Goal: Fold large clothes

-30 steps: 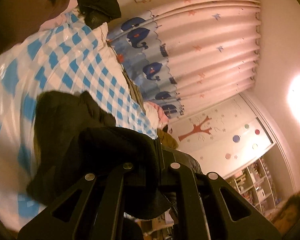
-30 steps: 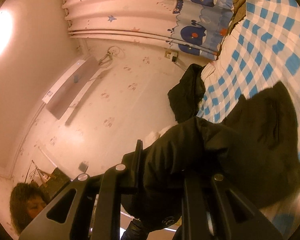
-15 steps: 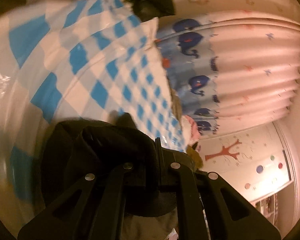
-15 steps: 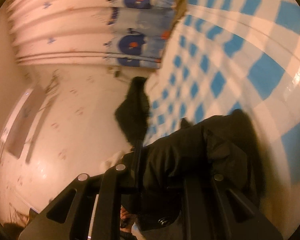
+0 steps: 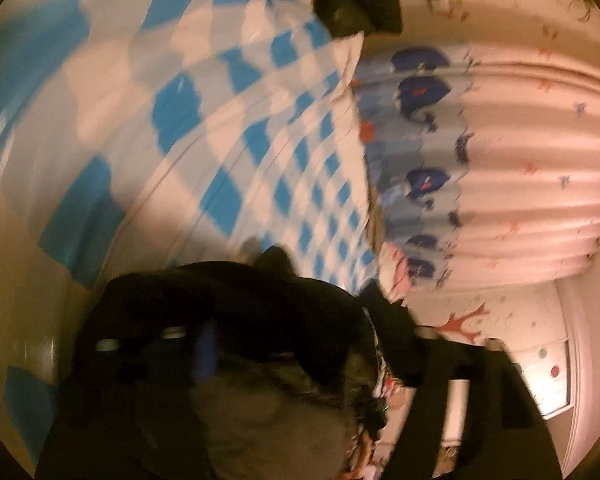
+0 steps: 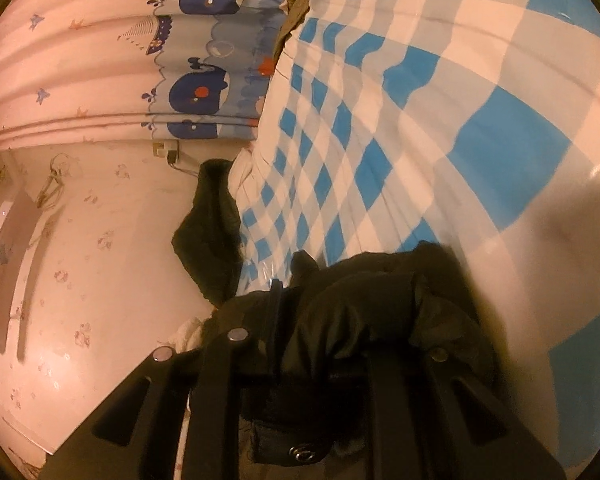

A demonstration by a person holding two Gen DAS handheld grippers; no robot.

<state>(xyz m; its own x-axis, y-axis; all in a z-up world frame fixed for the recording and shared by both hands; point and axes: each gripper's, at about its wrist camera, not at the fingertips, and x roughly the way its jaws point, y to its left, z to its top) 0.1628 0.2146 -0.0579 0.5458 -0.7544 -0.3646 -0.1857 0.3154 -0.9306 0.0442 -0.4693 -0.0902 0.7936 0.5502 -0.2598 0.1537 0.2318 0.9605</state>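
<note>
The left gripper (image 5: 284,344) now looks blurry, and its two fingers stand much farther apart than they did half a second ago, when they pinched the cloth close together. The black jacket (image 5: 260,308) is bunched up between them and drapes over the left finger, so I cannot tell if the jaws are gripping it or have let go. The right gripper (image 6: 332,344) is sharp to see, and its jaws are clamped tight on a thick fold of the same black jacket (image 6: 364,312), just as before. A metal snap button (image 6: 302,455) shows on the jacket edge that hangs low between the fingers. The jacket sits right above the bed with the blue and white checked sheet (image 6: 440,100), and the bed now fills more of both views than it did one second ago, while the ceiling lamp and the woman's face have gone out of sight. Another dark garment (image 6: 210,232) lies at the edge of the bed by the wall. The whale curtain (image 6: 196,52) hangs behind the bed in both views, and the tree picture (image 5: 460,320) shows on the cupboard door in the left view.
</note>
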